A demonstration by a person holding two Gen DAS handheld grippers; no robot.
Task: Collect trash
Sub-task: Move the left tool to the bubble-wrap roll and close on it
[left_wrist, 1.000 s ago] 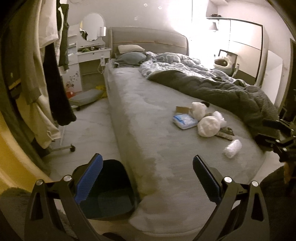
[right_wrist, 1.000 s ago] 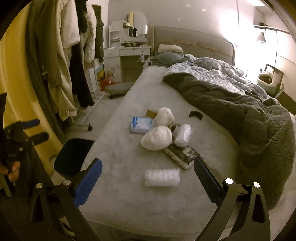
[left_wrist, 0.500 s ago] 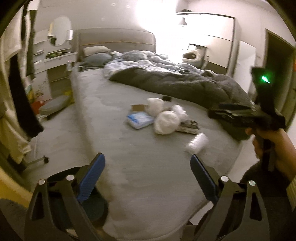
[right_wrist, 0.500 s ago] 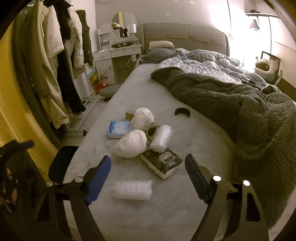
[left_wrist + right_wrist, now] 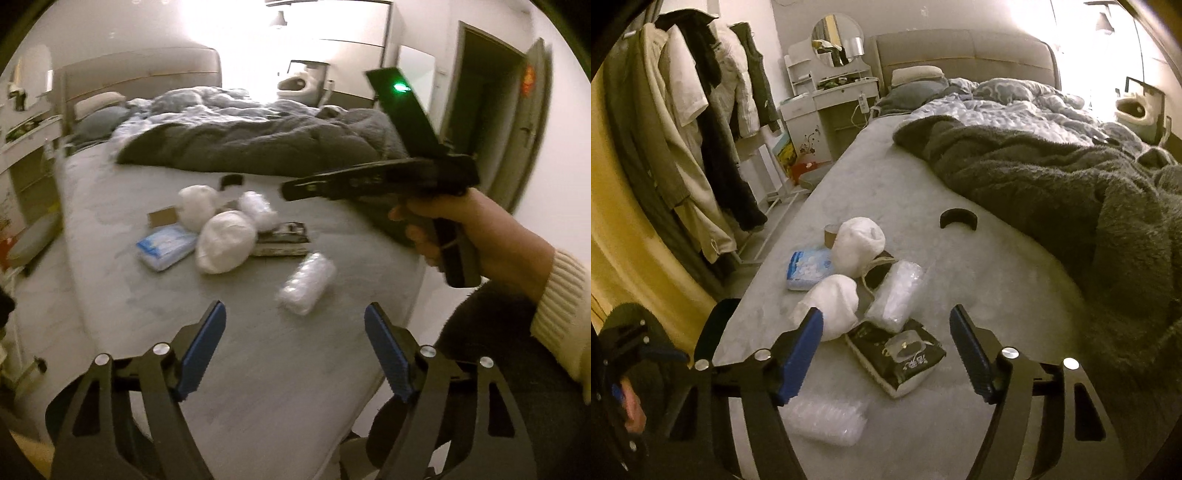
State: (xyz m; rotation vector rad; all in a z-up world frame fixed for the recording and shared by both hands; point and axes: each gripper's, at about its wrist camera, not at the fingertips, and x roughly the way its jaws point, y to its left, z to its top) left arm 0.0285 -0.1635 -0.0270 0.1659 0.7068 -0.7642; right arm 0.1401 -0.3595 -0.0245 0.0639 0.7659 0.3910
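We are on the approach: both grippers reach in over the foot end of the bed [image 5: 1015, 266], and nothing is picked up yet.

Nearest to us, the left gripper [image 5: 295, 347] hangs above the bare sheet near the foot edge. Its jaws have just been closing but stand fairly wide, with nothing between them and nothing touched. Just beyond it lies a bubble-wrap roll [image 5: 306, 282], close to the bed's right edge in the left wrist view; this looks the natural first pick for that side.

The right gripper [image 5: 886, 350] hovers over the pile. Its jaws have also just been closing and are about half open, empty, with a black wet-wipes pack [image 5: 897, 356] lying below and between them, not pressed. A second bubble-wrap roll [image 5: 827, 419] sits beside the left jaw, toward the foot edge.

Further up the sheet, a white crumpled wad [image 5: 831, 312] touches another bubble-wrap piece [image 5: 895, 295]; behind them lie a blue tissue pack [image 5: 809, 269], a second white wad [image 5: 858, 245] and a brown cardboard scrap [image 5: 829, 234]. A small black curved piece [image 5: 958, 218] rests apart, near the edge of the grey blanket [image 5: 1052, 184].

Next, we judge that each gripper must drop lower and centre on one item before squeezing; the soft wrap may slip or crush.
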